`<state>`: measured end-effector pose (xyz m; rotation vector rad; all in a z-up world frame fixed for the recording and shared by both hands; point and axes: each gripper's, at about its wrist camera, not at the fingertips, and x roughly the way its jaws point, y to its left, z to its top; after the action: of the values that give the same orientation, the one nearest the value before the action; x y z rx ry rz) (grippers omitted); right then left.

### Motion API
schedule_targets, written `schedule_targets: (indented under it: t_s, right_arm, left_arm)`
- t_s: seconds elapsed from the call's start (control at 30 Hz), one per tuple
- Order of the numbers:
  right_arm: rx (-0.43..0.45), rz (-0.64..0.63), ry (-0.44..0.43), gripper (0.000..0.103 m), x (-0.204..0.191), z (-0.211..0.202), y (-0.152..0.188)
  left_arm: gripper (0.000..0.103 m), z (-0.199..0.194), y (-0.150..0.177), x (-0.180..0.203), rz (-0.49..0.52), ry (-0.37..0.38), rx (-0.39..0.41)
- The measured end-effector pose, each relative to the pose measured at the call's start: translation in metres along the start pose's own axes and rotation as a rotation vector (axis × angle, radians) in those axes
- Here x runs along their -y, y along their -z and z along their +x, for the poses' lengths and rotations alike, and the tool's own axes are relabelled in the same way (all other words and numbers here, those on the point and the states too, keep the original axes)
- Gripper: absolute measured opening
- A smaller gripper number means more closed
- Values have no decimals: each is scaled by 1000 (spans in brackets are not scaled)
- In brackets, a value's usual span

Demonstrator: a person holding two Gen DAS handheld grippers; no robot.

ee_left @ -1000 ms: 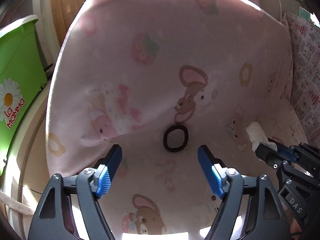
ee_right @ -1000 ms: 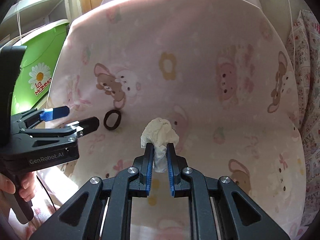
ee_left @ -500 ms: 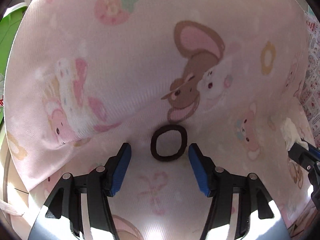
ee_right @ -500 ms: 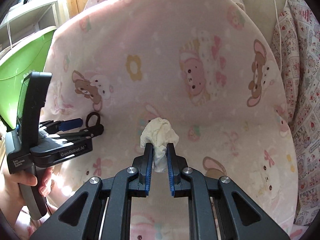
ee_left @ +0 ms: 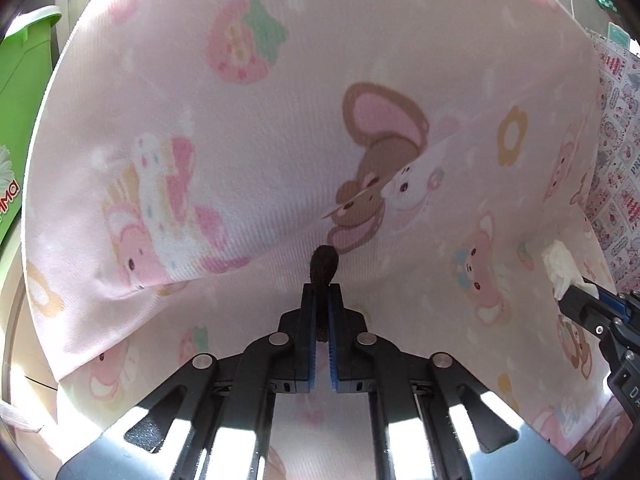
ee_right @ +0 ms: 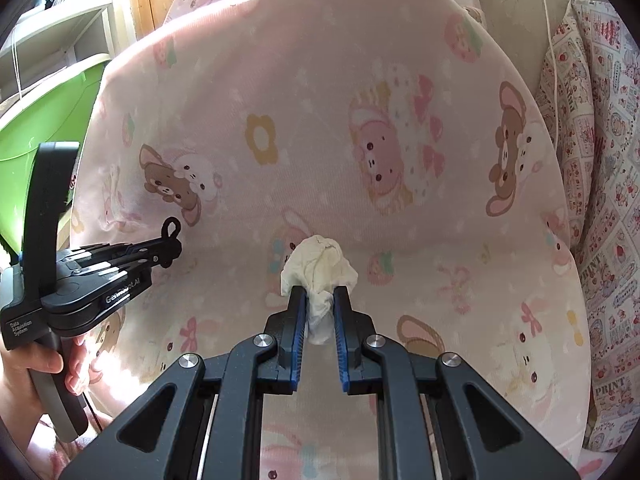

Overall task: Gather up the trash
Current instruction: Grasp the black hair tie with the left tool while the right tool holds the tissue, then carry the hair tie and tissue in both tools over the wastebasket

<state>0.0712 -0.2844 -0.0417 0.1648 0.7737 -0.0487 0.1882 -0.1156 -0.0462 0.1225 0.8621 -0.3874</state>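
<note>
The pink cartoon-print cover (ee_left: 248,128) is matt ribbed cloth. The left claw (ee_left: 321,300) is matt black plastic with ridged blue pads, pinching a dark hair tie (ee_left: 323,268), seemingly fuzzy fabric. The right claw (ee_right: 320,312) grips crumpled white tissue paper (ee_right: 320,268). The green bin (ee_right: 44,120) at upper left is glossy plastic.

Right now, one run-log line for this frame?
left gripper: shut on hair tie | right gripper: shut on crumpled tissue | surface: pink bedsheet

both fisheye views are bright with daylight, strongly curved and vignetted black at the corners. sunlit patches glare on the pink sheet (ee_left: 248,160) low in each view; detail stays sharp centrally, softer toward the rims.
</note>
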Motion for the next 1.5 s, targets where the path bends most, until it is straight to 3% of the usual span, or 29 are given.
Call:
schedule_targets:
  t_s: [0.77, 0.9, 1.13, 1.5]
  right_arm:
    - [25, -39, -40, 14, -27, -30, 26]
    - [34, -61, -35, 14, -31, -43, 33]
    - [48, -66, -65, 14, -42, -66, 43]
    - [73, -111, -106, 14, -63, -93, 59]
  left_arm:
    - [6, -110, 39, -4, -24, -36, 85]
    - [6, -116, 40, -19, -20, -53, 86]
    - [6, -128, 60, -30, -89, -53, 111]
    - [5, -169, 104, -18, -85, -121, 173]
